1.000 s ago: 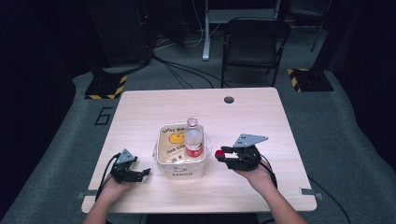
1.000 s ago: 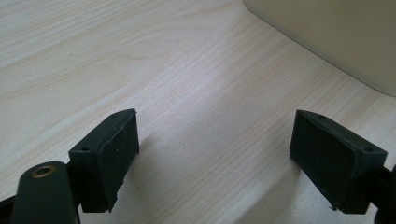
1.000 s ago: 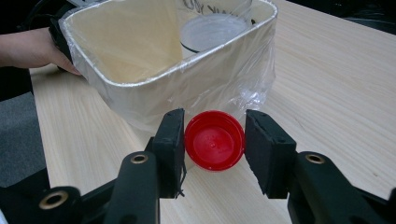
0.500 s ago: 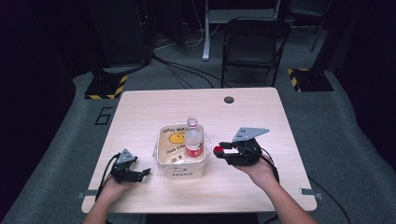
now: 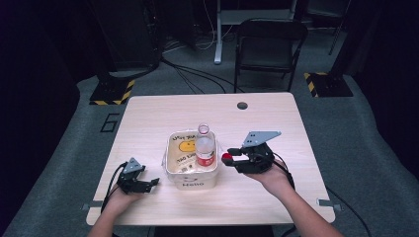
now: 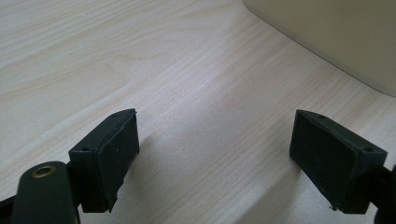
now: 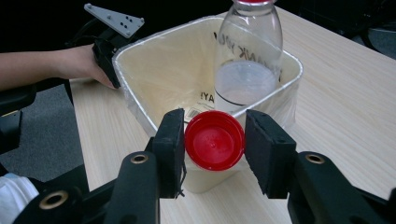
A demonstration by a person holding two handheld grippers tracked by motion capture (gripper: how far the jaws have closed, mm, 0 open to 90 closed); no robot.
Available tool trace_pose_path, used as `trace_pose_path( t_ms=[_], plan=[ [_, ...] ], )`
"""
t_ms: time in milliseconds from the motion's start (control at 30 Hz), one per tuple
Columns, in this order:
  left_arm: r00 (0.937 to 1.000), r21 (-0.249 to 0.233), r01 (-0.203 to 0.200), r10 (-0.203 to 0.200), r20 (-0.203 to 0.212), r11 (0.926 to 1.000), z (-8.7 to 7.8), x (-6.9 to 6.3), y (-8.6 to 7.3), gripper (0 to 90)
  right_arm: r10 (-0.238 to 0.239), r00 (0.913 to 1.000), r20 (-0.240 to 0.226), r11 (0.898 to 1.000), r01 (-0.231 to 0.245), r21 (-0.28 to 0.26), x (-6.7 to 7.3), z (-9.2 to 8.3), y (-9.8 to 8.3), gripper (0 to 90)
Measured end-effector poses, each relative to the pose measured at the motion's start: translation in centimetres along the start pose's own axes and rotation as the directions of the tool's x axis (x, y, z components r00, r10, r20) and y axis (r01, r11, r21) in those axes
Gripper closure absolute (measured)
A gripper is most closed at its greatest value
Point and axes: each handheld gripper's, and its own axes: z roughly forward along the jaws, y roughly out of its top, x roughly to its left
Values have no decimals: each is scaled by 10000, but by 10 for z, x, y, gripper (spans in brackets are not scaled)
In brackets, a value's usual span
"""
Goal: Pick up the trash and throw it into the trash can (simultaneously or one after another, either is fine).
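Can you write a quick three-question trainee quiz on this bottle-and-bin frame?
1. True or false: the red cap is screwed onto the bottle.
2. Where does the bottle stand? A) on the bare table B) inside the lined bin C) on the chair
3. Fill in: the left gripper has its jaws ____ over the table.

Key:
1. False; the right gripper holds the cap between its pads, apart from the bottle.
2. B.
3. Open, nothing between them.
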Motion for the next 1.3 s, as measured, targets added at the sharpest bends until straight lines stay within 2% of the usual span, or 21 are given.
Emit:
trace_pose_path(
  t_ms=[433, 700, 733, 833, 1100, 1300],
  plan=[
    [10000, 5, -26, 26, -9, 10000, 0, 0, 0, 156, -405, 9984, -405, 9990, 397, -183, 12, 10, 16, 579],
    [10000, 5, -6, 6, 0, 10000, 0, 0, 0, 156, -517, 9961, -708, 9985, 502, -217, 20, 25, 24, 579],
    [10000, 1, -3, 3, 2, 10000, 0, 0, 0, 156, -652, 9953, -715, 9977, 638, -210, 19, 26, 24, 579],
    [10000, 4, -7, 7, 0, 10000, 0, 0, 0, 156, -577, 9950, -820, 9982, 560, -235, 21, 32, 27, 579],
    [10000, 10, -39, 39, -6, 10000, 0, 0, 0, 156, -842, 9921, -935, 9964, 838, -78, 23, 49, 31, 579],
    [10000, 7, -23, 23, -4, 10000, 0, 0, 0, 156, -826, 9912, -1032, 9966, 828, -19, 26, 58, 33, 579]
  ],
)
